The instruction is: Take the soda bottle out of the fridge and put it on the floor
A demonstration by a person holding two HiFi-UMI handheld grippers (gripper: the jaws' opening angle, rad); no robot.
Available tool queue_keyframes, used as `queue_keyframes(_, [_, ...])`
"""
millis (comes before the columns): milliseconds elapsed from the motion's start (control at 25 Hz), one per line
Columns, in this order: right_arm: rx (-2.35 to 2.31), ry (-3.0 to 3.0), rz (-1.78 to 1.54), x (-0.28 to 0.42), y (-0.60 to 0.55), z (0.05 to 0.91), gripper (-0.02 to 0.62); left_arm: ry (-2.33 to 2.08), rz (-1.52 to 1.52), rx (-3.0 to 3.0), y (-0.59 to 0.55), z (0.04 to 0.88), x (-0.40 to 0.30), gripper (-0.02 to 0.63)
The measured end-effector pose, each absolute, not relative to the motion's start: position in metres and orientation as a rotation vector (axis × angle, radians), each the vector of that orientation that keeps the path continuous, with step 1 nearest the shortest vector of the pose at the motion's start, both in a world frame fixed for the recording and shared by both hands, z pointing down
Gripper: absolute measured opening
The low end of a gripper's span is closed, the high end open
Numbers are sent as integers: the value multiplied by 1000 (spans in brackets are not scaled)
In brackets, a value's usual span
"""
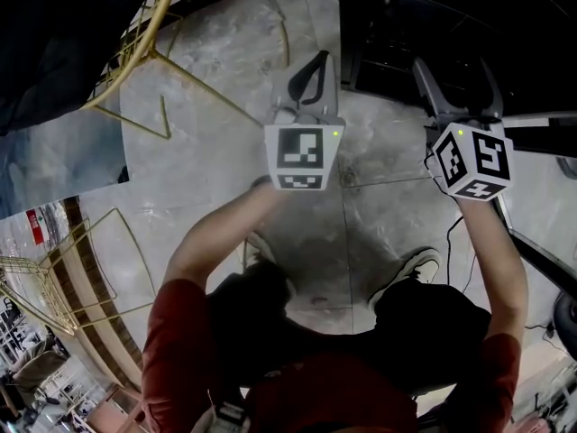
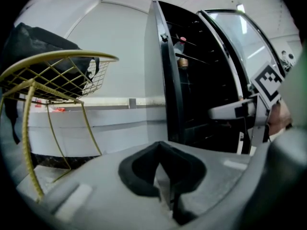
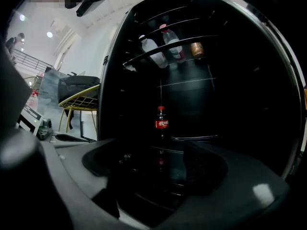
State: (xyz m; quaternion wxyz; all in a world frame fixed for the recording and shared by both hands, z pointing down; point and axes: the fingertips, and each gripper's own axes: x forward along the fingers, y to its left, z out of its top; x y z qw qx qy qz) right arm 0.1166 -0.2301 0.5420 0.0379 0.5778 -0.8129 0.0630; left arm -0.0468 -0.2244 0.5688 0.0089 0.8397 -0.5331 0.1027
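Ahead of the right claw (image 3: 156, 158), jaws apart: red-capped dark soda bottle (image 3: 162, 122) upright inside black fridge (image 3: 230, 104) | left claw (image 2: 161, 152): jaws together, empty.

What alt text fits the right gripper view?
A red-capped soda bottle stands upright midway up inside the dark, open fridge. The right gripper faces it, fingers apart and empty. Two clear bottles sit higher up.
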Motion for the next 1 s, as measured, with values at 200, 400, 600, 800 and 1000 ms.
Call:
queue_keyframes(200, [1775, -2487, 189, 115, -237, 541, 407, -1655, 310, 2625, -221, 566, -47, 0])
queue_keyframes(400, [1762, -2477, 174, 108, -250, 538, 407, -1637, 315, 2626, -216, 568, -45, 0])
queue_keyframes(600, [1739, -2476, 136, 109, -277, 527, 407, -1615, 326, 2628, -213, 572, -42, 0])
queue_keyframes(800, [1695, -2461, 55, 105, -315, 521, 407, -1618, 320, 2624, -213, 571, -42, 0])
queue_keyframes(1000, [1697, -2448, 19, 100, -350, 519, 407, -1625, 322, 2614, -216, 573, -44, 0])
